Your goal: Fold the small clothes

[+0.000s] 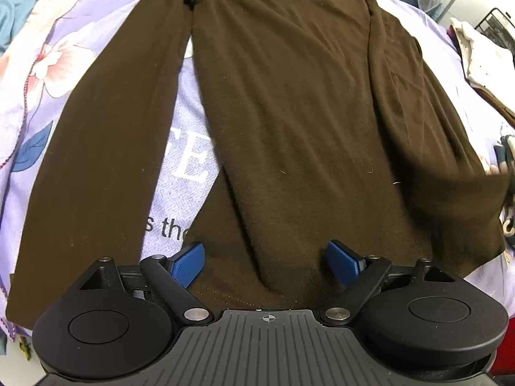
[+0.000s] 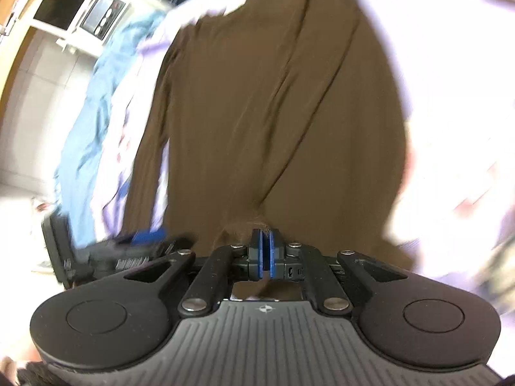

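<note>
Bed [image 1: 80, 32], lilac floral cover, lay under everything. Brown top [image 1: 289, 96] spread flat on it, ahead of left tool [image 1: 265, 262], collar far, hem nearest; one sleeve stretched along left side, other folded along right edge. Grey printed cloth [image 1: 186, 167] showed between left sleeve and body. Left tool released, blue pads wide apart over hem, not touching fabric as far as seen. Right tool [image 2: 266, 241] clenched on bunched edge of top [image 2: 273, 96], fabric pulled up into pads; view blurred. Blue cloth [image 2: 96, 112] left of it.
</note>
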The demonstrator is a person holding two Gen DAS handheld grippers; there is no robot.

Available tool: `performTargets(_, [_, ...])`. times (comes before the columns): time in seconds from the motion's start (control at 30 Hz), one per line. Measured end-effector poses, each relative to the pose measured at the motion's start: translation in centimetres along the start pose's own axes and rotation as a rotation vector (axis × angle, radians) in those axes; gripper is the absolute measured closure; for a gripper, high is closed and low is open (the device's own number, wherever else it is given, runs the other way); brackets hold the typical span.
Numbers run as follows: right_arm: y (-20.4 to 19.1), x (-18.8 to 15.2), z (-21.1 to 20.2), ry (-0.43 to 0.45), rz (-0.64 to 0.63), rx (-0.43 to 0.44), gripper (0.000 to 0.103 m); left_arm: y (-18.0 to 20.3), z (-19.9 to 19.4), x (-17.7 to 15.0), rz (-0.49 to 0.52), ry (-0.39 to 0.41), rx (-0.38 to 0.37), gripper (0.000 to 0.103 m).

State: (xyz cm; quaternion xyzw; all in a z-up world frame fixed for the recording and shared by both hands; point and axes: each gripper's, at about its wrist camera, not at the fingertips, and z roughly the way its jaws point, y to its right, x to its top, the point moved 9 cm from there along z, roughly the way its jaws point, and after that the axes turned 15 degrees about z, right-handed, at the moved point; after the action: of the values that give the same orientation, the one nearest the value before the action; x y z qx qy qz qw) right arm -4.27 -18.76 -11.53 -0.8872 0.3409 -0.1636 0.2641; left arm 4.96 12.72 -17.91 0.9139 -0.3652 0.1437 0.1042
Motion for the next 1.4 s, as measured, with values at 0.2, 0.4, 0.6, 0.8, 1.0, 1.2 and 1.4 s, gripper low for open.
performTargets(0.2, [8.3, 17.2, -11.4, 0.307, -0.043, -0.327, 0.097, -0.1, 0.0, 0.1, -0.013, -0.003, -0.022, 0.000])
performTargets(0.4, [16.2, 31.1, -22.8, 0.641, 0.162, -0.737, 0.073, 0.1, 0.3, 0.6, 0.010, -0.039, -0.005, 0.000])
performTargets(0.6, [15.8, 29.3, -20.2, 0.648, 0.216, -0.589, 0.035, 0.4, 0.7, 0.5, 0.000, -0.036, 0.000, 0.000])
performTargets(0.8, [11.8, 20.5, -11.5, 0.507, 0.314, -0.194, 0.027, 0.4, 0.9, 0.7, 0.012, -0.053, -0.003, 0.000])
performTargets(1.0, [9.0, 10.8, -6.4, 0.305, 0.355, -0.024, 0.027, 0.6, 1.2, 0.9, 0.026, -0.064, 0.000, 0.000])
performTargets(1.2, [6.0, 2.2, -2.6, 0.162, 0.250, -0.026, 0.018, 0.3, 0.6, 1.0, 0.030, -0.042, 0.009, 0.000])
performTargets(1.4, [4.6, -3.0, -0.2, 0.090, 0.225, -0.031, 0.018, -4.8, -3.4, -0.7, -0.153, 0.098, 0.126, 0.000])
